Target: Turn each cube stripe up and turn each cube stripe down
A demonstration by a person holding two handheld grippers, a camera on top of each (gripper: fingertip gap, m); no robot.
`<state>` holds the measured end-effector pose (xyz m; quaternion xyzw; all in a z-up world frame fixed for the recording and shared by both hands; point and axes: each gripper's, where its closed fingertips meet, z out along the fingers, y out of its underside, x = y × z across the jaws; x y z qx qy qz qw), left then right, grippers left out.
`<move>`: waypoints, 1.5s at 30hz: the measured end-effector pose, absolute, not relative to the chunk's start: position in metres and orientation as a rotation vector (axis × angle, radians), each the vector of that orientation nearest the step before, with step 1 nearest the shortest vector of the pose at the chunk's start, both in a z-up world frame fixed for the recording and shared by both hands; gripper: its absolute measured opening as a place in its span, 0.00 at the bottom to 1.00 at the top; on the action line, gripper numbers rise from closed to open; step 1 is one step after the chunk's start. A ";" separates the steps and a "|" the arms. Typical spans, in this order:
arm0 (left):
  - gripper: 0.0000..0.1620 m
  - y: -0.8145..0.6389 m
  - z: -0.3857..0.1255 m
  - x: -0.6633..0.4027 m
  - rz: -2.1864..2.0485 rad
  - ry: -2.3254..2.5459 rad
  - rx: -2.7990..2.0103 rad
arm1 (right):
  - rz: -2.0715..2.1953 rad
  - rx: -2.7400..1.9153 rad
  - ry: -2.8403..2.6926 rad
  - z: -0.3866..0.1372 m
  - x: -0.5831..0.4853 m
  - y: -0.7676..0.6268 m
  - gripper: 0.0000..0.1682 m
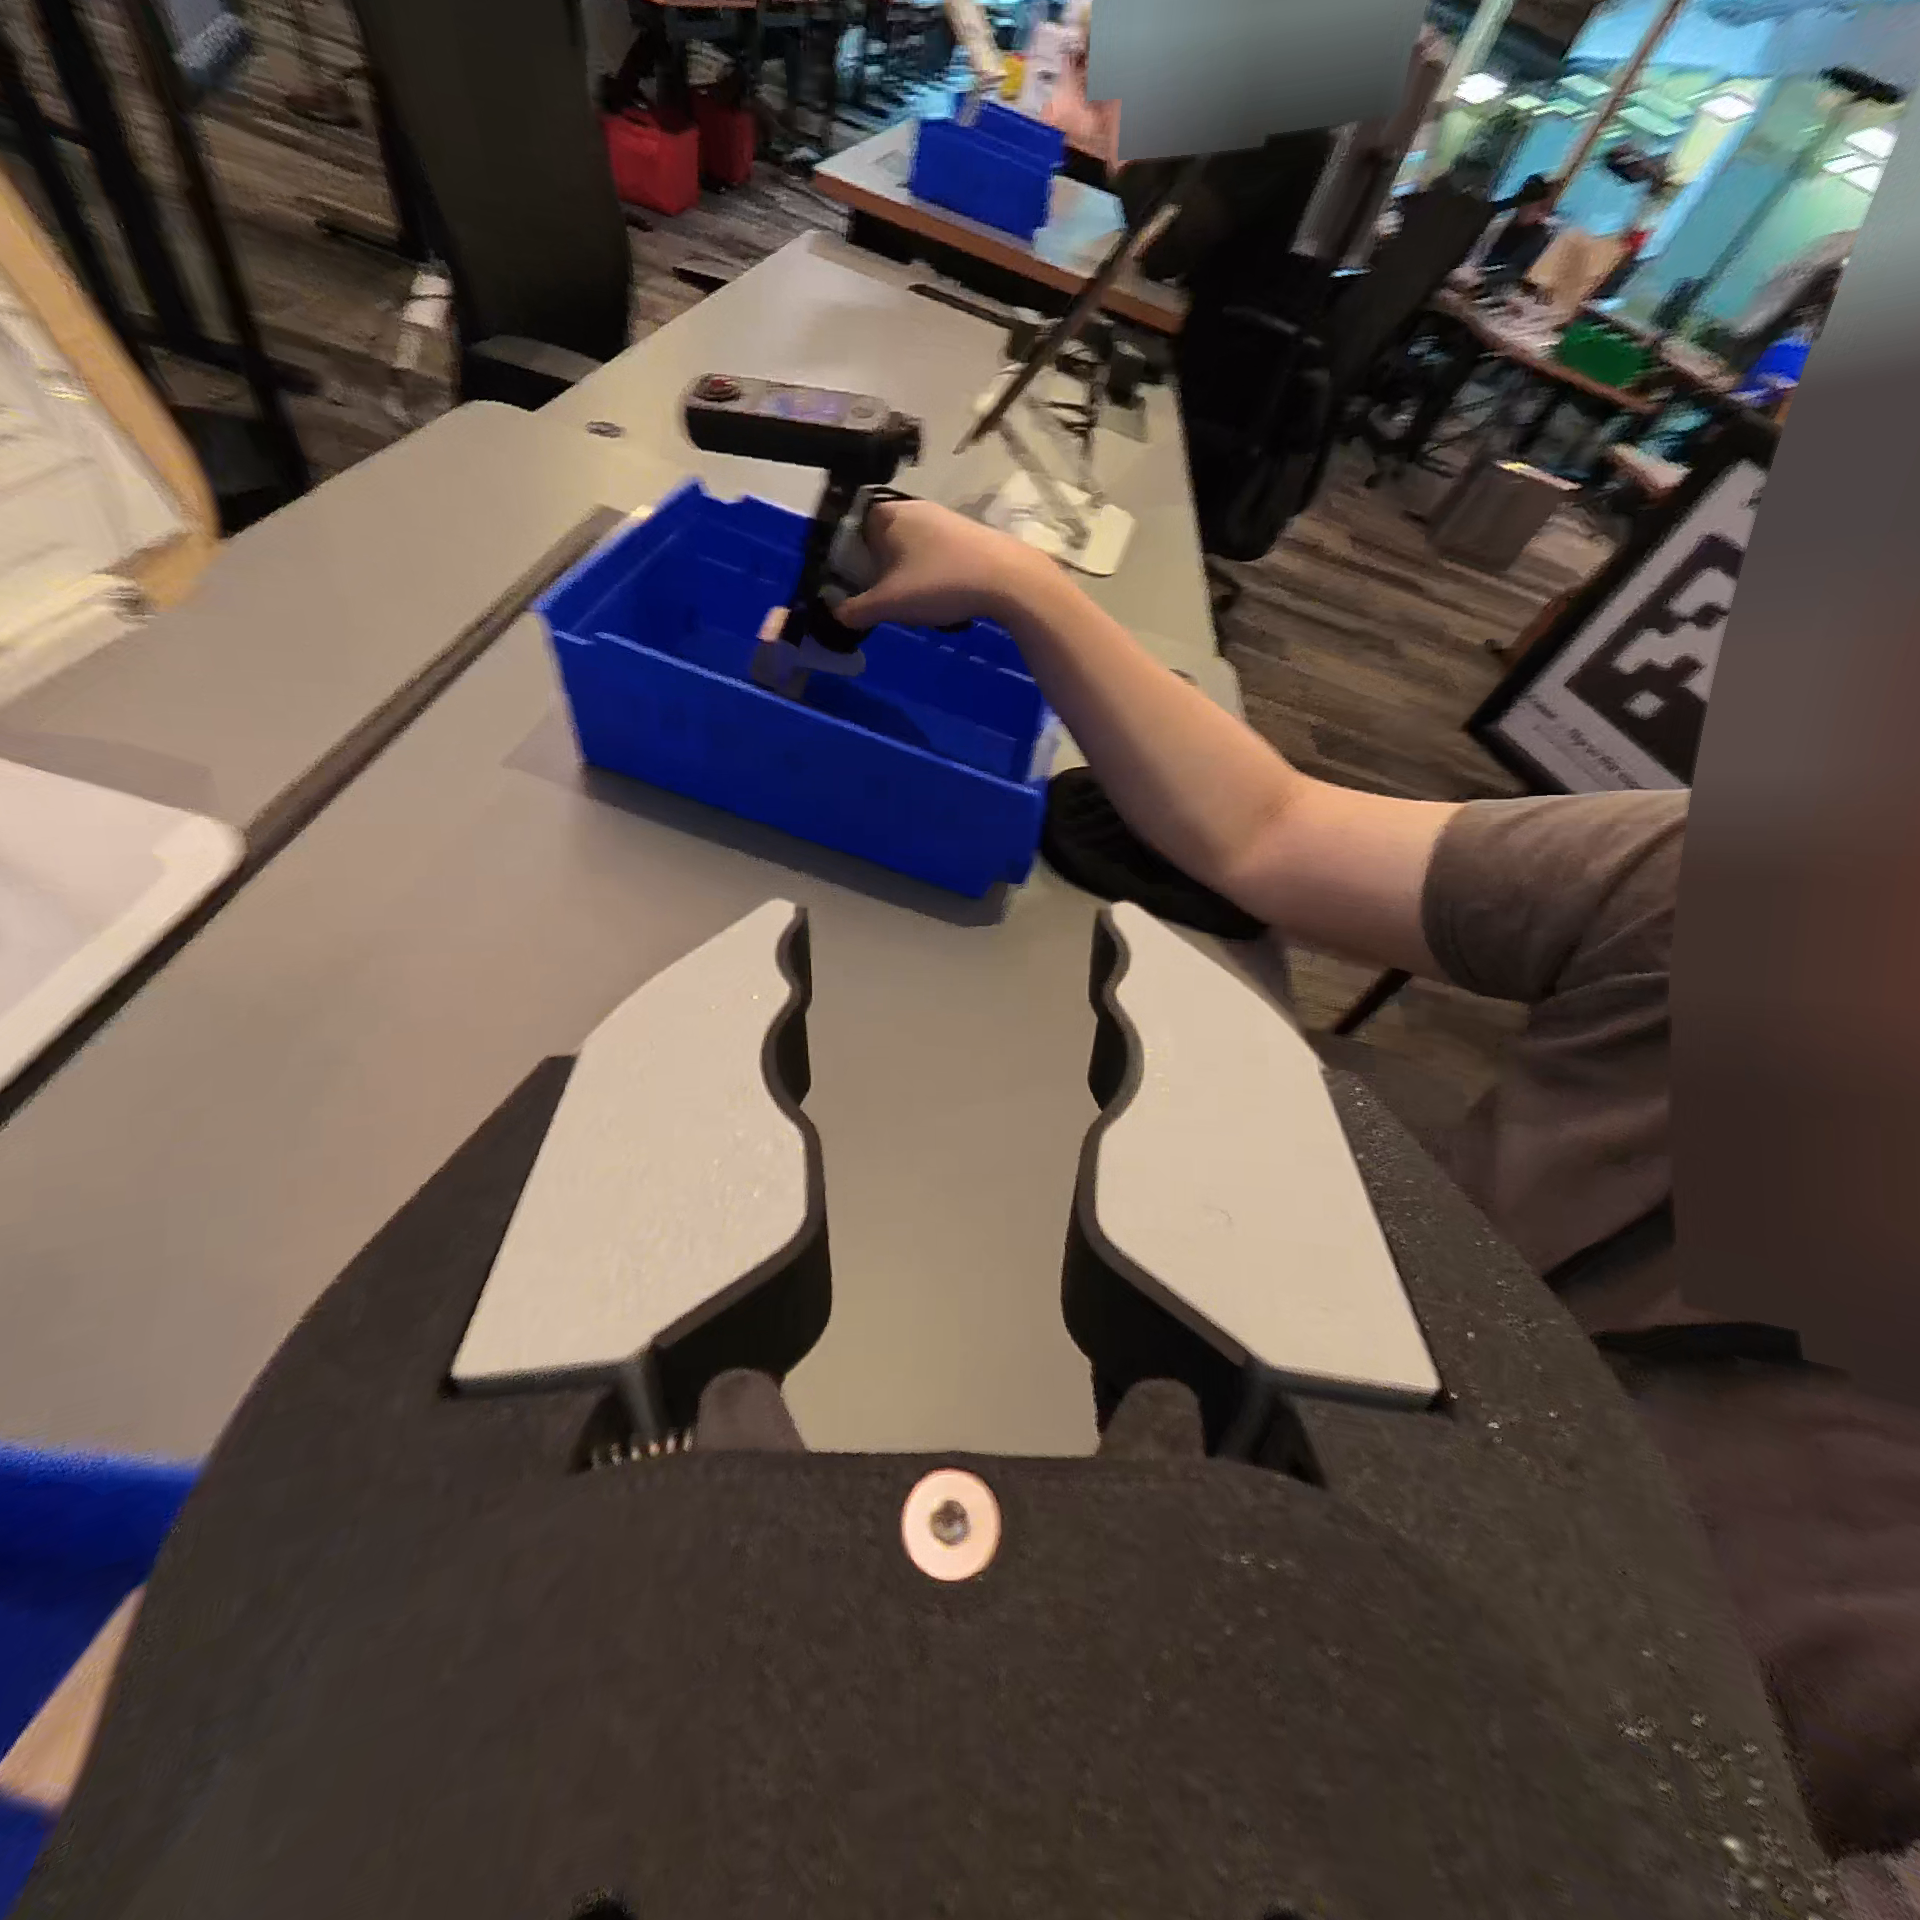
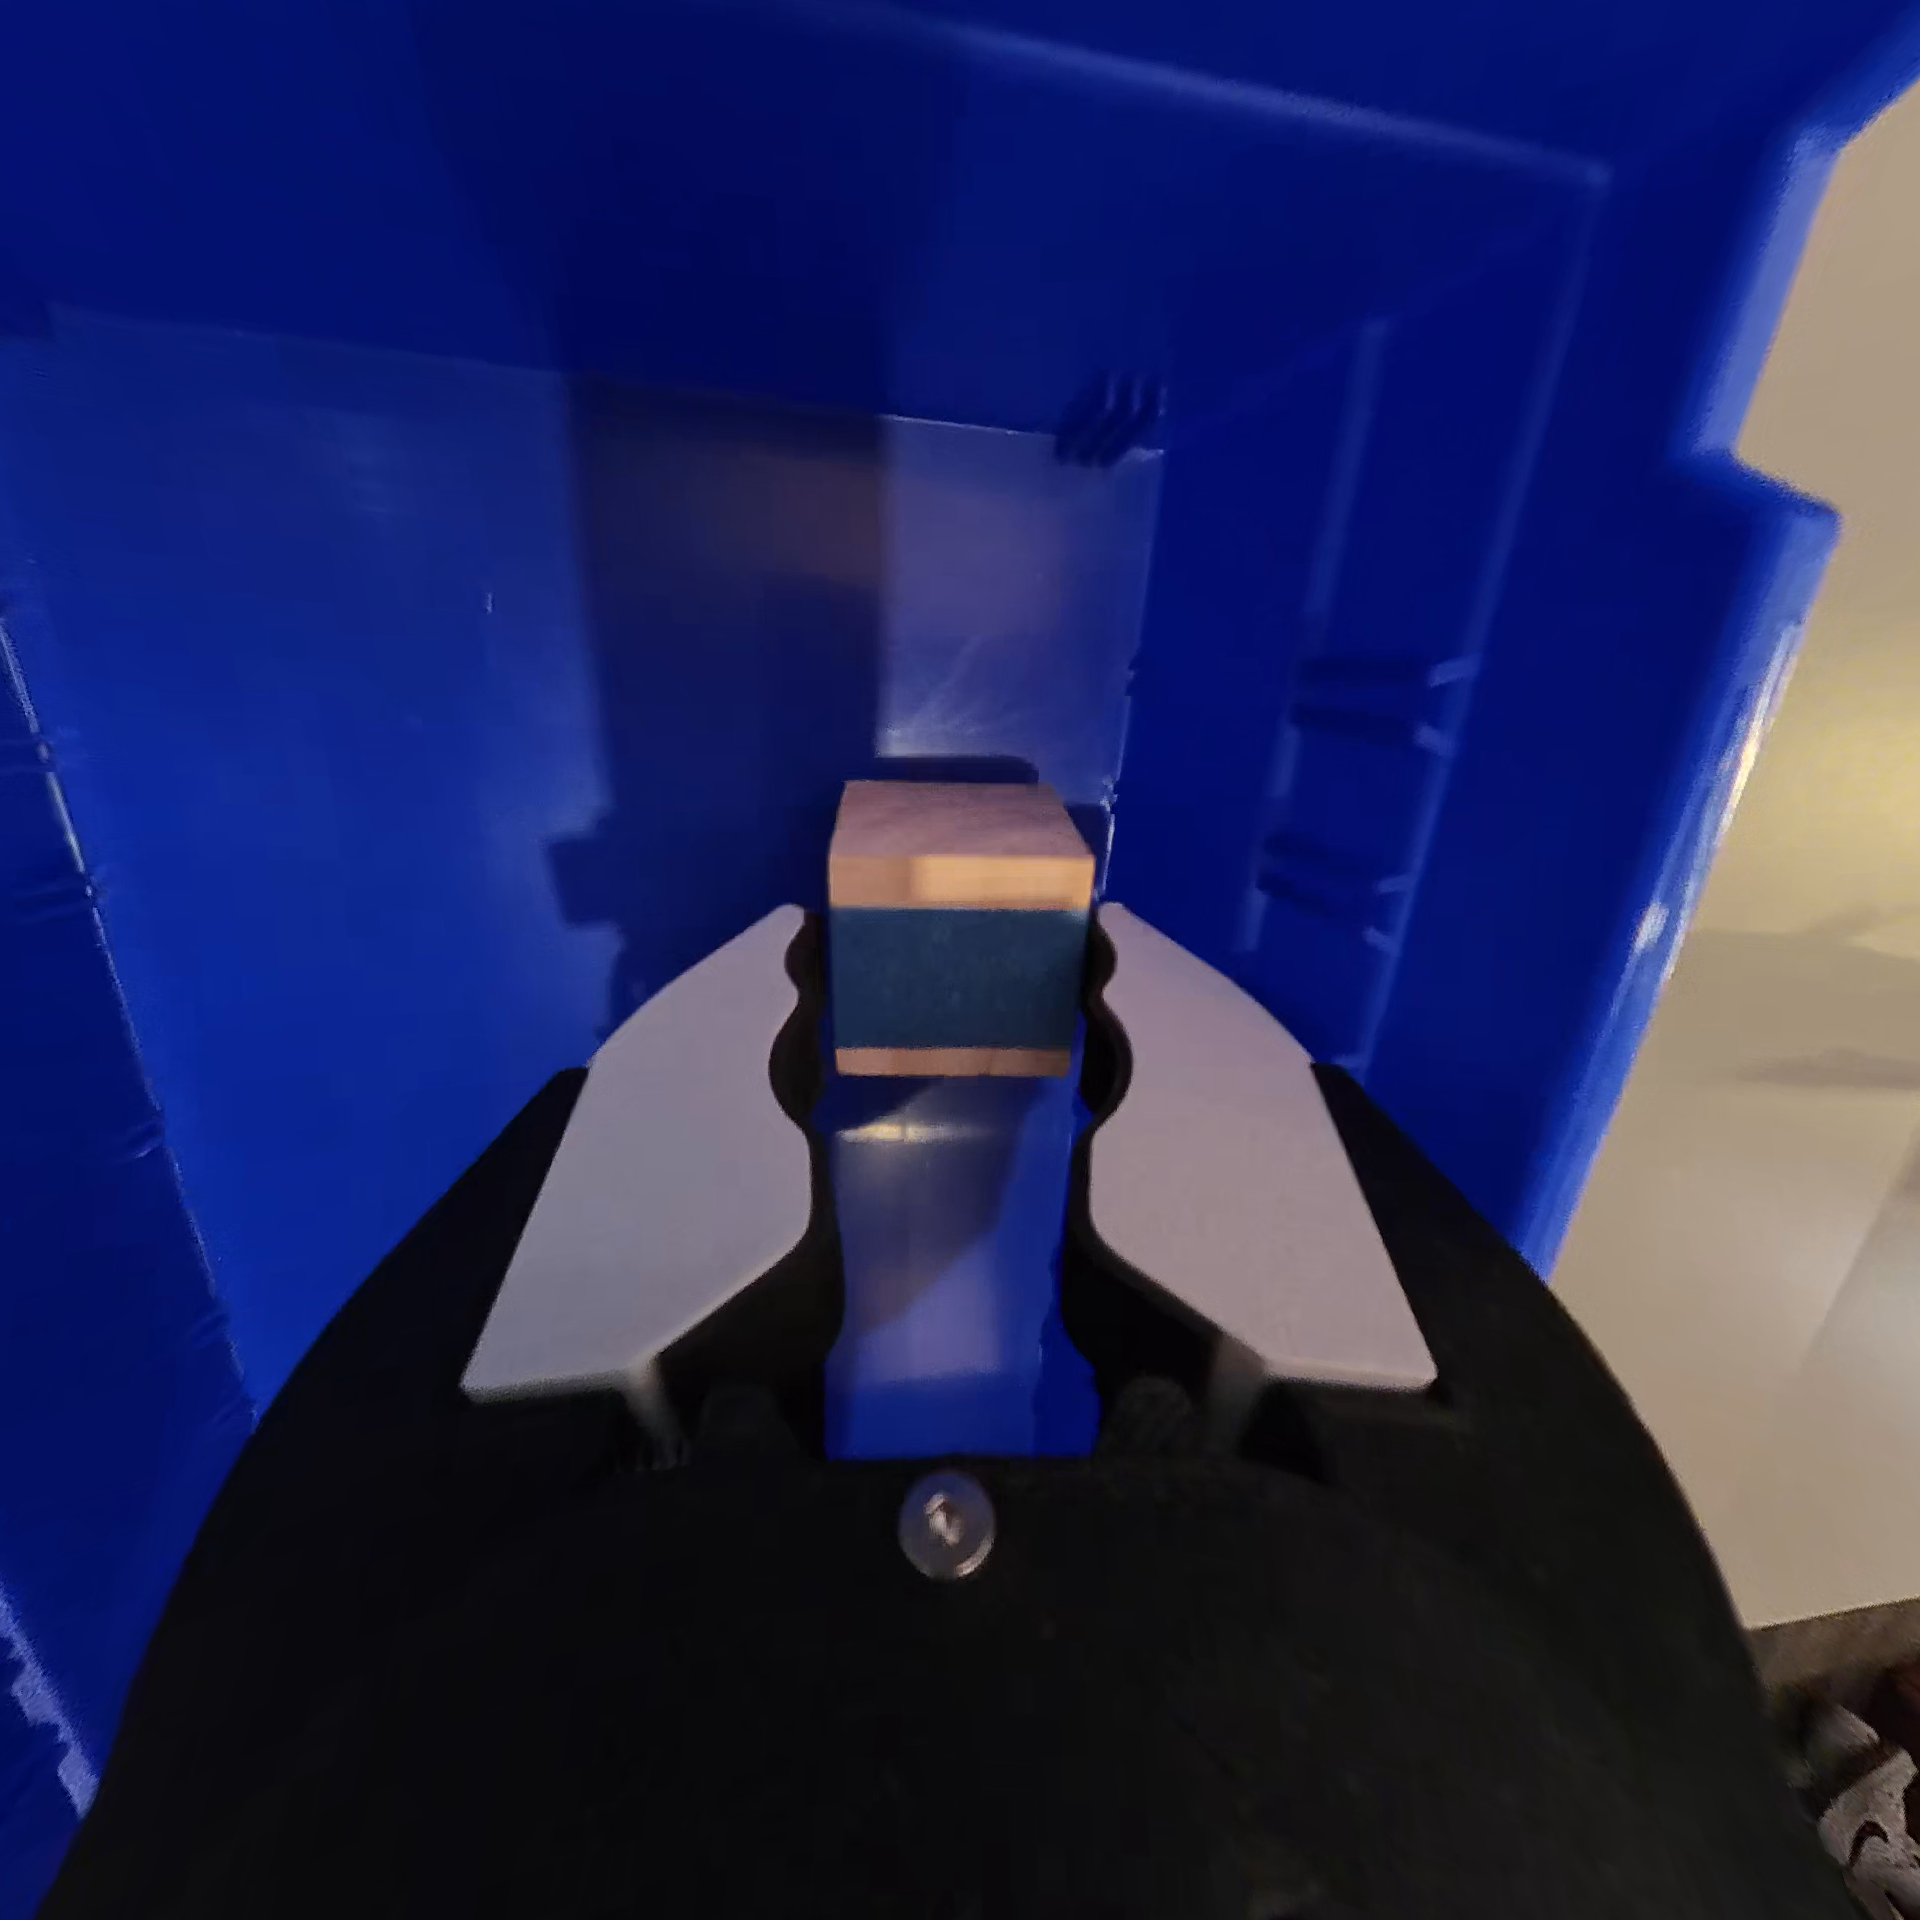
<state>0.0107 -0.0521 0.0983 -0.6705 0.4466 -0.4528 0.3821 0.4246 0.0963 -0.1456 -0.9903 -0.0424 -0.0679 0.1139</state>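
Note:
A wooden cube [image 2: 954, 935] with a dark blue stripe across the face toward the camera sits between the fingertips of my right gripper [image 2: 951, 977], inside a blue bin [image 2: 312, 727]. The fingers touch both sides of the cube and are shut on it. In the left wrist view the right gripper [image 1: 805, 655] reaches down into the blue bin [image 1: 790, 748] on the grey table, held by a person's hand. My left gripper [image 1: 948, 966] is open and empty above the grey table [image 1: 416, 987], short of the bin.
A white tray [image 1: 83, 894] lies at the table's left edge. A black object [image 1: 1122, 852] lies right of the bin under the person's arm [image 1: 1195, 748]. Another blue bin [image 1: 987, 166], chairs and desks stand farther back. A blue patch [image 1: 62, 1558] shows at lower left.

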 end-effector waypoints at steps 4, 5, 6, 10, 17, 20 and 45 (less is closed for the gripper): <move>0.32 -0.028 0.092 -0.028 -0.896 1.076 -1.773 | -0.197 -2.869 -0.180 -0.136 0.418 0.101 0.37; 0.32 -0.020 0.086 -0.042 -0.808 1.061 -1.808 | -0.206 -2.844 -0.193 -0.130 0.417 0.102 0.38; 0.32 -0.012 0.081 -0.056 -0.710 1.051 -1.835 | -0.210 -2.812 -0.208 -0.122 0.415 0.104 0.39; 0.31 0.036 0.058 -0.108 -0.305 0.959 -1.880 | -0.151 -2.679 -0.261 -0.087 0.397 0.107 0.39; 0.29 0.085 -0.016 -0.145 -0.102 0.637 -2.306 | -0.156 -2.592 -0.403 -0.058 0.367 0.096 0.38; 0.31 0.091 -0.044 -0.141 -0.122 0.547 -2.438 | -0.172 -2.591 -0.449 -0.057 0.359 0.093 0.39; 0.28 0.063 -0.138 -0.147 -0.141 0.621 -2.914 | -0.262 -2.607 -0.515 -0.057 0.363 0.088 0.38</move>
